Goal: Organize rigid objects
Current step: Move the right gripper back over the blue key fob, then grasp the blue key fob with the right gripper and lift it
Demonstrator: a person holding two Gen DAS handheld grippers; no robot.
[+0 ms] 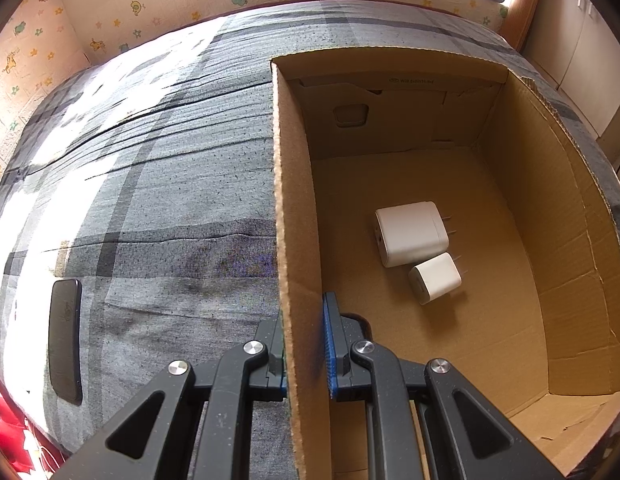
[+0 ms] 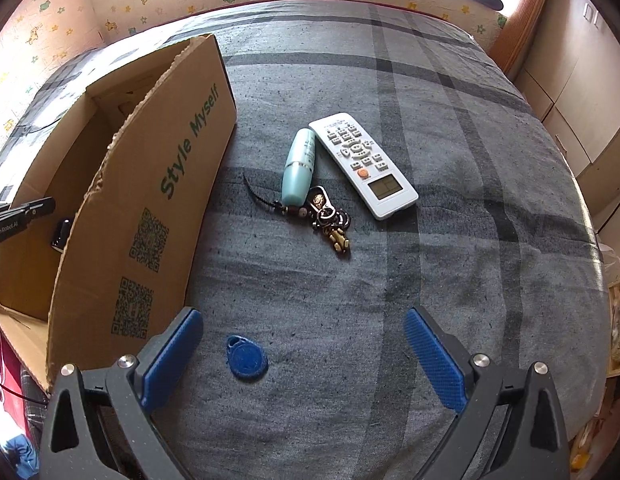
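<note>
Right wrist view: my right gripper [image 2: 304, 354] has its jaws spread wide with nothing between the pads, angled down over the bedspread [image 2: 450, 240]. The blue key fob [image 2: 247, 358] lies flat just ahead of the left pad, off-centre in the gap. Risk one, as I judge it: close from here and one pad reaches the fob first, skating it across the cloth or pinching fabric with it. It's thin and flat, so the pads could also ride over it.

Further out, the keys [image 2: 330, 220], blue-green bottle [image 2: 300, 168] and remote [image 2: 364, 164] sit bunched, touching or nearly so. Grabbing one likely drags its neighbours; the key ring could snag.

Left wrist view: my left gripper [image 1: 304, 344] is clamped on the side wall of the cardboard box [image 1: 294, 216], one pad inside, one outside. The large charger [image 1: 412, 232] and small charger [image 1: 434, 278] already lie on the box floor. Risk two: corrugated wall is floppy, so any tug tilts or creases the box. A phone [image 1: 65, 340] lies outside on the cloth, well apart.
</note>
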